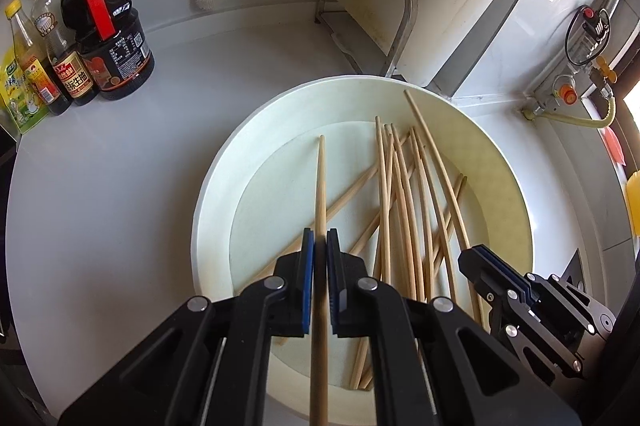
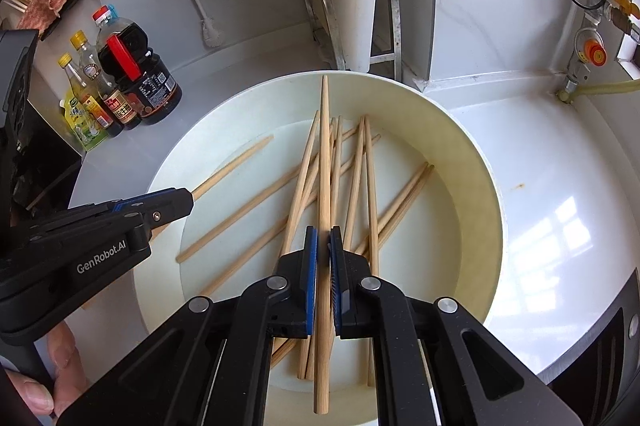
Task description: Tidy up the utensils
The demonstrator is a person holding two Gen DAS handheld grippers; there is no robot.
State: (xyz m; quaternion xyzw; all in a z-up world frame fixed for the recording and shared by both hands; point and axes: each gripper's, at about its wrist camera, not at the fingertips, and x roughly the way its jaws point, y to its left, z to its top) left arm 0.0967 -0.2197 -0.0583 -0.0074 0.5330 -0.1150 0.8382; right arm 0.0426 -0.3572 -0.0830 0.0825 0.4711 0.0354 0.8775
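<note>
Left tongs [image 1: 320, 240] clamp one chopstick [image 1: 320, 186]; right tongs [image 2: 323, 238] clamp another chopstick [image 2: 324, 154]. Loose chopsticks [image 2: 360, 186] lie crossed in the white basin [image 2: 472, 162], centre frame. Light, stiff, smooth wood: likely pivots, so best taken mid-shaft.

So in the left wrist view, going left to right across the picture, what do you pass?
Sauce bottles → chopstick held by the left gripper in shut jaws → loose chopsticks in the white basin → right gripper → yellow gas hose.
</note>
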